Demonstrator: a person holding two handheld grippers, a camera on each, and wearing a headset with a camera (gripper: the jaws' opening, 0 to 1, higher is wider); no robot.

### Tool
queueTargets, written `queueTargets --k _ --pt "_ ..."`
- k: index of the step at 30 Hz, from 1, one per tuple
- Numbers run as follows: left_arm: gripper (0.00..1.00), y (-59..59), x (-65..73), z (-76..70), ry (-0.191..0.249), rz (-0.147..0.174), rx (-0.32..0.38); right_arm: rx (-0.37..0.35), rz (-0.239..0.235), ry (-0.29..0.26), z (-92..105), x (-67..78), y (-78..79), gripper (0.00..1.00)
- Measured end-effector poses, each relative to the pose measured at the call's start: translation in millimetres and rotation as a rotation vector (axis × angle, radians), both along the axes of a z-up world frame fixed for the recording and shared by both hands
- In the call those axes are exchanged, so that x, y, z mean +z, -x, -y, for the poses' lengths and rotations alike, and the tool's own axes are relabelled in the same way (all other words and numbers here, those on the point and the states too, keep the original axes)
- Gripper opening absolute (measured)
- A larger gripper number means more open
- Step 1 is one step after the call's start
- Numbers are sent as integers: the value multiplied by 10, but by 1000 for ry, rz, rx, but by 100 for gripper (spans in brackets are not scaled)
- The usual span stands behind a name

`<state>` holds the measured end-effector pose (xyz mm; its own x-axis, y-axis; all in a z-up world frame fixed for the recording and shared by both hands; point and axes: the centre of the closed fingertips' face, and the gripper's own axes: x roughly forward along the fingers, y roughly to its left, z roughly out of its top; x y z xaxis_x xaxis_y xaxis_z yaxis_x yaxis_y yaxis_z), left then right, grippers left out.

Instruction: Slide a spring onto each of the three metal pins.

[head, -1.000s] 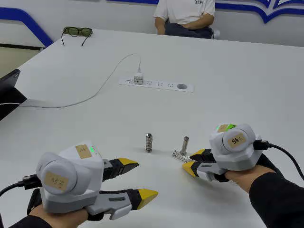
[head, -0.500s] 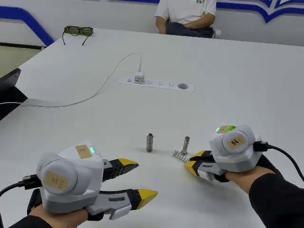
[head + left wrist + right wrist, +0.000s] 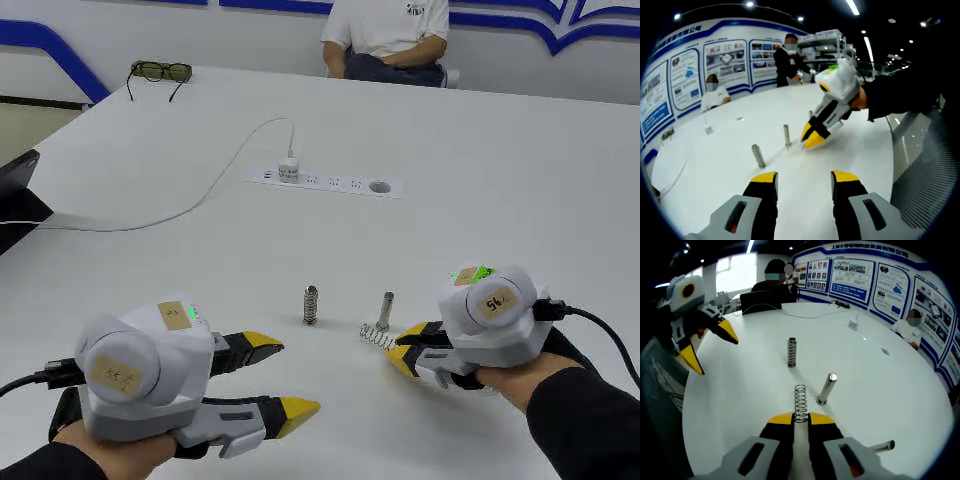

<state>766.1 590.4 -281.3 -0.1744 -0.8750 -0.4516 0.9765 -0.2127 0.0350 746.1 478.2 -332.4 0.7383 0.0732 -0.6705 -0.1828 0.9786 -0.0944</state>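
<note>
A pin wearing a spring [image 3: 311, 304] stands upright mid-table. To its right stands a bare metal pin [image 3: 385, 310] [image 3: 826, 388]. A loose spring [image 3: 375, 335] [image 3: 800, 402] lies on the table by the bare pin's base, with one end gripped by my right gripper [image 3: 402, 347] [image 3: 800, 420], which is shut on it. A third pin [image 3: 882, 445] lies flat to the right of that gripper. My left gripper [image 3: 284, 377] [image 3: 805, 180] hovers open and empty at the near left, well short of the pins.
A white power strip [image 3: 330, 183] with a plugged charger and cable lies further back. Sunglasses [image 3: 158, 72] rest at the far left corner. A seated person [image 3: 385, 35] is at the table's far edge. A dark object [image 3: 18, 190] sits at the left edge.
The head view has shifted slightly. My right gripper stays shut on the spring beside the bare pin, edging a touch closer to it. The left gripper holds its place.
</note>
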Motion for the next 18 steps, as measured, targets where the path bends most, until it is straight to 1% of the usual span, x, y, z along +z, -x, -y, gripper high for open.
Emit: queueTargets --k 4,8,10,13,18 --pt "43 -7 6 38 -10 40 -34 52 -1 -4 -121 77 45 11" --pt "41 15 -19 87 -23 70 -77 113 -14 -7 -278 148 102 11" --pt "40 31 -24 108 -26 79 -93 140 -23 -16 -354 168 128 11" --pt "38 69 -34 139 -29 87 -123 185 -29 -15 -466 216 160 11" --pt "35 126 -69 145 -45 111 -169 244 -28 -26 -617 290 181 11"
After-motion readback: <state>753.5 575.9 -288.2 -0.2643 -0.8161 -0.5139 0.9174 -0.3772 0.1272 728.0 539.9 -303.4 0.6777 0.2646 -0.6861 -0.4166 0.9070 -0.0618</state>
